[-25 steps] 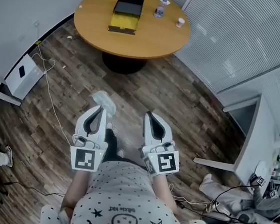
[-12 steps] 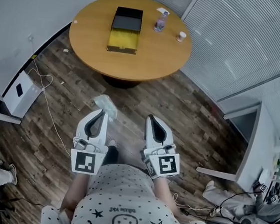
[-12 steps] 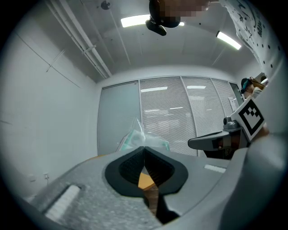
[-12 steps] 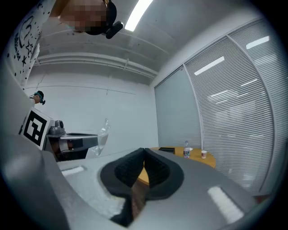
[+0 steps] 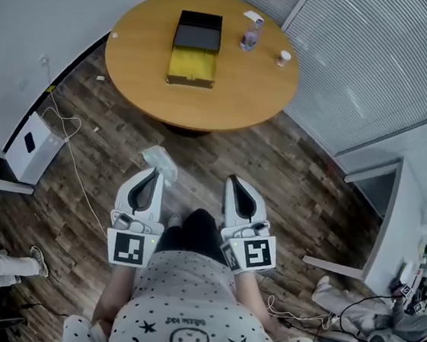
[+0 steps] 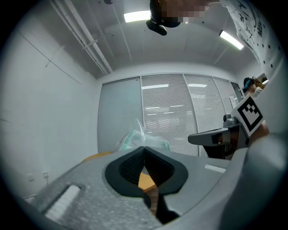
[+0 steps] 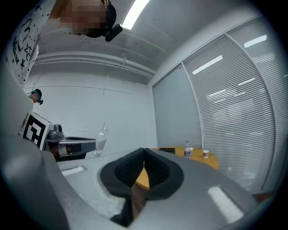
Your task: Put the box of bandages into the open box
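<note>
Approaching the round surface on the far side calls for level, steady arms, since the open box on it is well apart. The left claw pinches the wrapped box of bandages. The right claw is closed and empty.

Right gripper: jaws closed, tips touching, nothing between. Far right: table with 1 bottle, 1 cup, dark box. Left: left gripper pinching clear bag.
</note>
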`<state>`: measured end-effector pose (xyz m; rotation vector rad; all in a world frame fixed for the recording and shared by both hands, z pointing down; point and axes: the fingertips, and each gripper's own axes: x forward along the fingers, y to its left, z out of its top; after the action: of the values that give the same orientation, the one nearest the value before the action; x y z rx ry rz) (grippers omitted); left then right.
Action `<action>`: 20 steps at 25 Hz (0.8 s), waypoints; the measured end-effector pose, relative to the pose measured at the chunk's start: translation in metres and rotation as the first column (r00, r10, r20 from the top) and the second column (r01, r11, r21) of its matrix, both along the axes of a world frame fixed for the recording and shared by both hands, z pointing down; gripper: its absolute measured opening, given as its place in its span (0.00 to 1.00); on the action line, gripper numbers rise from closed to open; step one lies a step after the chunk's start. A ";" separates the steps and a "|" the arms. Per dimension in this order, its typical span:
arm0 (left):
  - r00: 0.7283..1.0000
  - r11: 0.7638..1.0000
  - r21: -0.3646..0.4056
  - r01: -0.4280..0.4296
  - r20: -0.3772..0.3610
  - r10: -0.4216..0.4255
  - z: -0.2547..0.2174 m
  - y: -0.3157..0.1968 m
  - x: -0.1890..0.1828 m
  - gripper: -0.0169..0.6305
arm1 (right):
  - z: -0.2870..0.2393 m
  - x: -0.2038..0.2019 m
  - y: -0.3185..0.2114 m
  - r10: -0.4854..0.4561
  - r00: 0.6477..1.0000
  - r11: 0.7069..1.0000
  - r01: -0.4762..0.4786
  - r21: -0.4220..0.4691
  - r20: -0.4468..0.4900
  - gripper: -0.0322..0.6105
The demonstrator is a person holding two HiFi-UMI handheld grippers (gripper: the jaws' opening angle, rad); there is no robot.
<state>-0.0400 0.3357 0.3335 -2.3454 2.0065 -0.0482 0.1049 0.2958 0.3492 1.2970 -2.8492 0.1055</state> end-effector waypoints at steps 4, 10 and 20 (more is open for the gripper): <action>1.000 1.000 -0.013 0.007 -0.014 -0.007 0.003 -0.010 -0.004 0.05 | 0.003 -0.005 -0.012 -0.004 1.000 1.000 0.004 -0.012 0.003 0.06; 0.999 0.998 -0.047 0.032 -0.008 -0.033 0.010 -0.034 -0.011 0.05 | 0.011 -0.009 -0.039 -0.025 1.000 0.999 0.025 -0.041 0.002 0.06; 0.998 0.997 -0.046 0.066 0.019 -0.066 0.008 -0.119 -0.013 0.05 | 0.017 -0.005 -0.132 -0.055 0.998 0.997 0.055 -0.057 0.005 0.06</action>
<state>-0.0529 0.2169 0.3416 -2.2965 2.0968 -0.1201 0.0997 0.1636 0.3661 1.2087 -2.8597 0.1868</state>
